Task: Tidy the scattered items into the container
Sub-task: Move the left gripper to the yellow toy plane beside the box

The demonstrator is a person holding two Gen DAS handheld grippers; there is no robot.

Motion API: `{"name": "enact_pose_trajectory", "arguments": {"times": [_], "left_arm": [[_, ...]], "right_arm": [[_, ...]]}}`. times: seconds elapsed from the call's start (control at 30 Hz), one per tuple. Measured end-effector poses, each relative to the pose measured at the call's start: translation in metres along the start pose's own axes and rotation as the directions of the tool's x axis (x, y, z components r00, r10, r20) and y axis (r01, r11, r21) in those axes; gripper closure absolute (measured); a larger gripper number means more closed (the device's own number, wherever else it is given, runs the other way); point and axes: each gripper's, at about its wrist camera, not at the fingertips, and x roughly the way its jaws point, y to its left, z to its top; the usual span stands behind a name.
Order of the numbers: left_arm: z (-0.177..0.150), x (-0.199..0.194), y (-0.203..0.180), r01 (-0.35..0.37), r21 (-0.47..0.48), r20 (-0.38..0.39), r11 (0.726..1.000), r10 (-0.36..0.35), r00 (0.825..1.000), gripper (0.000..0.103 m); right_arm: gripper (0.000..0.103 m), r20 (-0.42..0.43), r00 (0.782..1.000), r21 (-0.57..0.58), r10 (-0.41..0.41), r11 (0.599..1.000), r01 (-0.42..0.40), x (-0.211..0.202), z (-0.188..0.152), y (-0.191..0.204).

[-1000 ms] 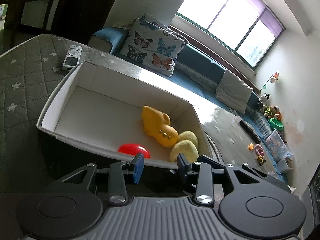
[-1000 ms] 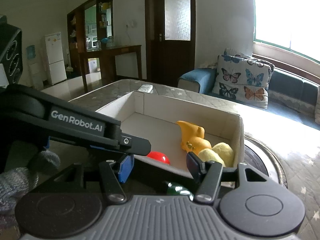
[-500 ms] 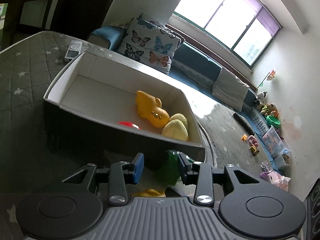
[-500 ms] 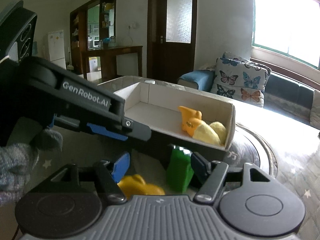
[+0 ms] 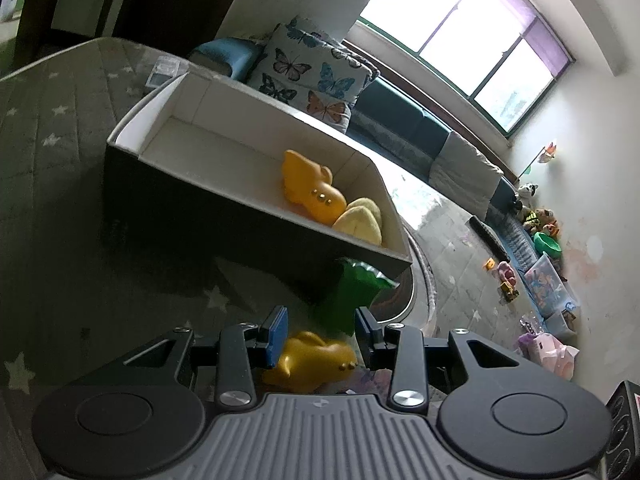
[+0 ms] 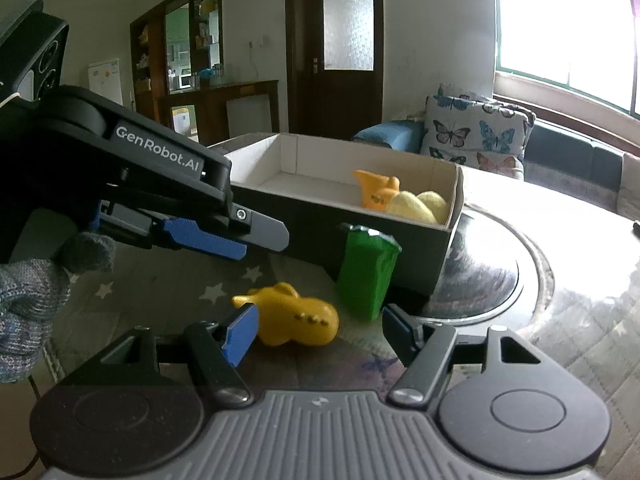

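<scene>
The container, a white-lined box [image 5: 240, 96] [image 6: 360, 160] with dark outer walls, stands on a grey star-patterned mat. In it lie an orange toy [image 5: 312, 192] [image 6: 378, 192] and two pale yellow soft pieces [image 5: 360, 224] [image 6: 420, 206]. In front of the box a green toy bin [image 5: 356, 292] [image 6: 368, 272] stands upright, and a yellow toy [image 5: 312, 356] [image 6: 296, 316] lies beside it. My right gripper [image 6: 320, 330] is open, low over the mat, with the yellow toy between its fingers, untouched by the right pad. My left gripper [image 5: 320, 332] [image 6: 240, 236] is open and hovers above that toy.
A remote [image 5: 162, 70] lies on the mat behind the box. A gloved hand [image 6: 32, 292] holds the left gripper. The round glass table rim [image 6: 532, 280] curves to the right of the box. A sofa with a butterfly cushion [image 5: 316, 72] stands beyond.
Both grippers have drawn back from over the box and sunk toward the mat. The yellow toy and green bin have come into view. The right jaws have widened.
</scene>
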Motion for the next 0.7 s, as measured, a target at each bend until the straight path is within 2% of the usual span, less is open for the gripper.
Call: {"name": "enact_pose_trajectory", "arguments": {"times": [0.27,0.7], "left_arm": [[-0.008,0.001,0.009,-0.014,-0.038,-0.013,0.999,0.014,1.0,0.064],[-0.013,0.007,0.016,0.003,-0.071,-0.032,0.997,-0.005,0.999,0.064]], "right_arm": [[0.033,-0.027,0.999,0.005,0.018,1.0,-0.018,0.012,-0.006,0.004],[0.033,-0.053,0.998,-0.013,0.037,0.999,-0.038,0.037,-0.003,0.007]]}}
